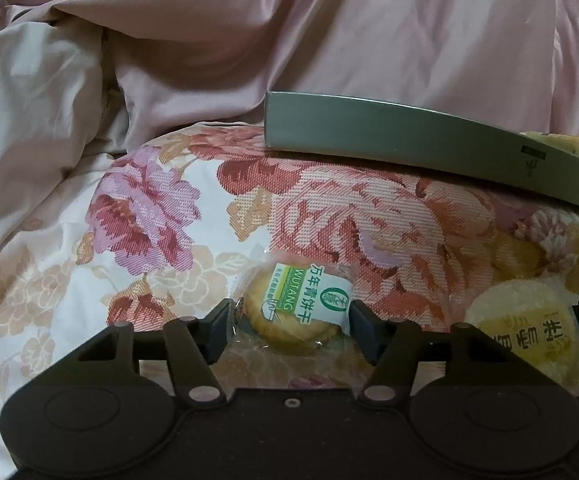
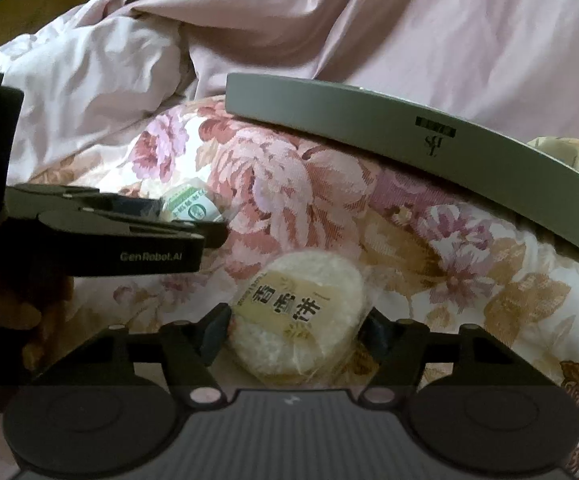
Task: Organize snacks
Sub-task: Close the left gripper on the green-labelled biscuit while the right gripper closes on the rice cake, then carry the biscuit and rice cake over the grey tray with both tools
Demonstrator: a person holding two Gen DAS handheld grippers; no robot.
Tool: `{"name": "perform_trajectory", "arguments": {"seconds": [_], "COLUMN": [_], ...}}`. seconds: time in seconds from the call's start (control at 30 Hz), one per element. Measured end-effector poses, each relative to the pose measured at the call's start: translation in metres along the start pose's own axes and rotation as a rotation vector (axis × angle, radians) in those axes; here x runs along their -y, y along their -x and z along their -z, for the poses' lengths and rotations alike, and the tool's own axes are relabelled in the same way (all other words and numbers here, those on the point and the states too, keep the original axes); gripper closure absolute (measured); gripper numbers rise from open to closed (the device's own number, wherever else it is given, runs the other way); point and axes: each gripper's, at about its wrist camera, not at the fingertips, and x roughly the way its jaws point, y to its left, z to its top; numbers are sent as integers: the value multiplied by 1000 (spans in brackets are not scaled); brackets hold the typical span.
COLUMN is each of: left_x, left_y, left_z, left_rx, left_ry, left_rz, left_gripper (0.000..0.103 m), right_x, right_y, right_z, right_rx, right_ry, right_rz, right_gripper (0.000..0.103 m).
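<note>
My left gripper (image 1: 291,320) is shut on a clear-wrapped round biscuit (image 1: 301,308) with a green and white label, low over the floral bedspread (image 1: 149,216). In the right wrist view the left gripper (image 2: 209,220) comes in from the left with that biscuit (image 2: 189,206) at its tips. My right gripper (image 2: 295,332) is shut on a pale round rice cracker (image 2: 297,320) with a yellow label. The rice cracker (image 1: 521,332) also shows at the lower right of the left wrist view. Behind both lies a shallow grey box (image 2: 369,120), the same grey box (image 1: 409,148) in the left wrist view.
Yellow snack packets (image 2: 569,152) peek over the grey box's right end. Rumpled pink bedding (image 1: 329,40) rises behind the box and on the left. A hand (image 2: 29,320) holds the left gripper's handle. Bare floral bedspread (image 2: 469,280) lies right of the right gripper.
</note>
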Motion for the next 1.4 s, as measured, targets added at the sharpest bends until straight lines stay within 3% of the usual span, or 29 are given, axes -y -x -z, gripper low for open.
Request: {"name": "perform_trajectory", "arguments": {"seconds": [0.57, 0.63, 0.8, 0.93, 1.03, 1.3, 1.4], "left_x": [-1, -2, -5, -11, -13, 3, 8], "left_y": [4, 3, -1, -10, -15, -9, -3], "left_z": [0, -1, -2, -8, -11, -9, -7], "left_rx": [15, 9, -4, -7, -13, 18, 24], "left_ry": [18, 25, 50, 80, 85, 10, 29], "left_rz": [18, 22, 6, 11, 9, -36, -51], "left_gripper": [48, 47, 26, 23, 27, 49, 51], "right_x": [-7, -8, -8, -7, -6, 1, 3], "right_y": [10, 10, 10, 14, 16, 23, 33], "right_z": [-1, -1, -2, -3, -4, -8, -11], "right_rx": [115, 114, 119, 132, 136, 151, 190], "right_ry": [20, 22, 22, 20, 17, -10, -18], "right_rz": [18, 20, 26, 30, 26, 9, 10], "right_gripper": [34, 34, 34, 34, 34, 34, 34]}}
